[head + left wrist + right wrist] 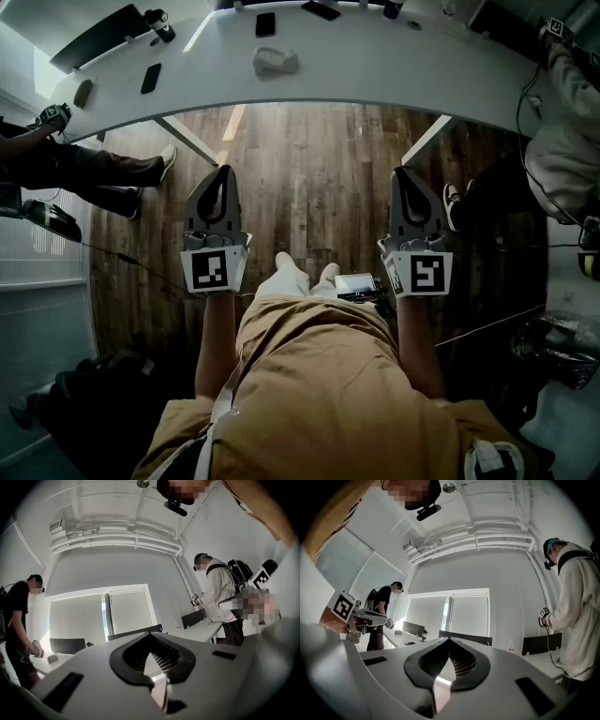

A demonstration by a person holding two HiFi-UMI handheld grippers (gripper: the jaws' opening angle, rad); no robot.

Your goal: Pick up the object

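My left gripper and right gripper are held level side by side over the wooden floor, short of a white table. Both are shut with nothing between the jaws. In the left gripper view the left gripper has its pads together and points across the room. The right gripper looks the same in the right gripper view. A pale lumpy object lies on the table ahead, between the two grippers' lines and well beyond their tips.
Black phones and other small dark items lie on the table. Its slanted legs reach the floor. A seated person is at the left and a standing person at the right. A small device rests near my knees.
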